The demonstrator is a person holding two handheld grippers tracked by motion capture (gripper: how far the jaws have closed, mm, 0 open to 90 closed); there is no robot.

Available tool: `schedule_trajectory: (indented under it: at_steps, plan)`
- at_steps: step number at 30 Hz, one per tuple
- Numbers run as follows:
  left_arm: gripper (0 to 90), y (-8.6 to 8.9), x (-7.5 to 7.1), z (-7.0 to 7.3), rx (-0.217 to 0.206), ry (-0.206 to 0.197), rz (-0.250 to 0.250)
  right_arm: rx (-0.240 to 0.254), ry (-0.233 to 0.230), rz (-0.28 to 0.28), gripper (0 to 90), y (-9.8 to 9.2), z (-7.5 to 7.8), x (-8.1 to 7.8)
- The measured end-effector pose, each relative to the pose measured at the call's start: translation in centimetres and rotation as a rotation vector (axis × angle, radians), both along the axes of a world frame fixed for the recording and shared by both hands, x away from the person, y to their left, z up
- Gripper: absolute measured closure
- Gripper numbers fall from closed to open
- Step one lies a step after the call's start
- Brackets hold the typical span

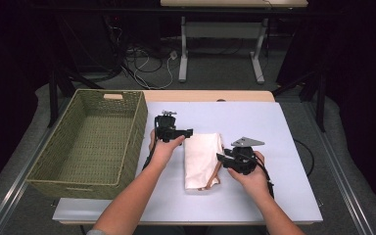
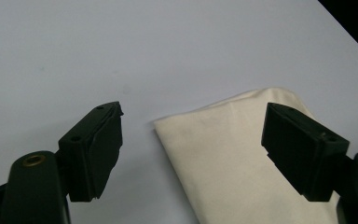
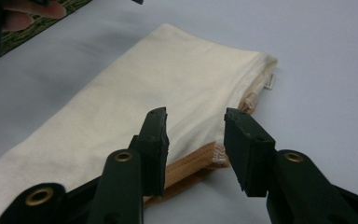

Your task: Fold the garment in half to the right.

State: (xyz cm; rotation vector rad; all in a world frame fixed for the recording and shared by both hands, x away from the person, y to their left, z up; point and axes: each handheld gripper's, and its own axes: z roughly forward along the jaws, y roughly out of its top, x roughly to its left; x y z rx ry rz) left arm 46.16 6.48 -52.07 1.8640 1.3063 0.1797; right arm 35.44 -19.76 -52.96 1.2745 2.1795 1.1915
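Two grippers sit over a pale table [image 1: 284, 147], one in each hand; between them lies a folded cream cloth [image 1: 203, 159], flat on the table, just right of a green woven basket [image 1: 90, 142]; the cloth is outside the basket, near its right wall; the left gripper [image 1: 188, 132] points at the top left corner of the cloth; in the left gripper view its jaws stand wide apart, one over bare table and one over the cloth, and they hold nothing; the right gripper [image 1: 220, 159] is at the right edge of the cloth, low down; in the right gripper view [image 3: 193, 140] its jaws are part open with a gap between them; a tan edge [image 3: 191, 163] of the cloth lies just behind that gap, but the pads do not press on it; a small white tag [image 3: 270, 81] sticks out at the far corner of the cloth
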Motion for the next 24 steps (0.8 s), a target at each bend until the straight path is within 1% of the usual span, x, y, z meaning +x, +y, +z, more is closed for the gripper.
schedule_trajectory:
  at_steps: [1,2,4,6,7,10,12,13,14,17,19,21,23,24]
  plan:
    - [20.5,0.0,0.0,0.0,-0.002,0.000,-0.001,0.001,-0.003,0.014,57.7,0.1,0.0,0.0]
    - [20.7,0.1,0.0,0.0,-0.004,0.001,-0.002,-0.008,-0.002,0.022,57.3,0.2,0.1,-0.1]
    - [20.9,0.1,0.1,0.0,-0.004,0.005,-0.002,-0.014,-0.019,0.036,55.0,0.4,0.3,-0.2]
    - [21.0,0.1,0.2,0.1,-0.001,0.006,-0.005,-0.025,-0.025,0.053,52.7,0.6,0.5,-0.3]
    - [21.1,0.1,0.2,0.1,-0.007,0.011,0.000,-0.017,-0.032,0.061,51.4,0.7,0.5,-0.3]
    - [21.1,0.0,0.4,0.2,0.001,0.012,-0.006,-0.003,-0.018,0.093,48.7,0.9,1.0,-0.5]
    - [21.1,0.0,0.4,0.2,0.003,0.016,-0.010,0.003,-0.024,0.121,46.8,1.1,1.4,-0.6]
    - [21.1,-0.1,0.4,0.3,0.005,0.018,-0.014,0.000,-0.036,0.125,46.6,1.2,1.7,-0.7]
    - [21.1,-0.1,0.5,0.3,0.011,0.018,-0.020,-0.001,-0.051,0.139,44.3,1.3,1.9,-0.7]
    - [21.8,-0.3,0.6,0.2,0.021,0.018,-0.029,0.006,-0.070,0.156,41.2,1.5,2.4,-0.9]
    - [22.6,-0.3,0.7,0.1,0.022,0.024,-0.032,-0.006,-0.073,0.168,38.9,1.6,2.6,-1.1]
    - [23.1,-0.3,0.8,0.0,0.023,0.026,-0.035,-0.007,-0.059,0.170,35.2,1.8,2.6,-1.1]
    - [23.3,-0.3,0.9,0.0,0.022,0.031,-0.035,0.000,-0.052,0.176,34.2,1.8,2.5,-1.1]
    - [23.9,-0.3,1.0,-0.1,0.024,0.034,-0.039,-0.022,-0.061,0.194,32.9,2.0,2.4,-1.1]
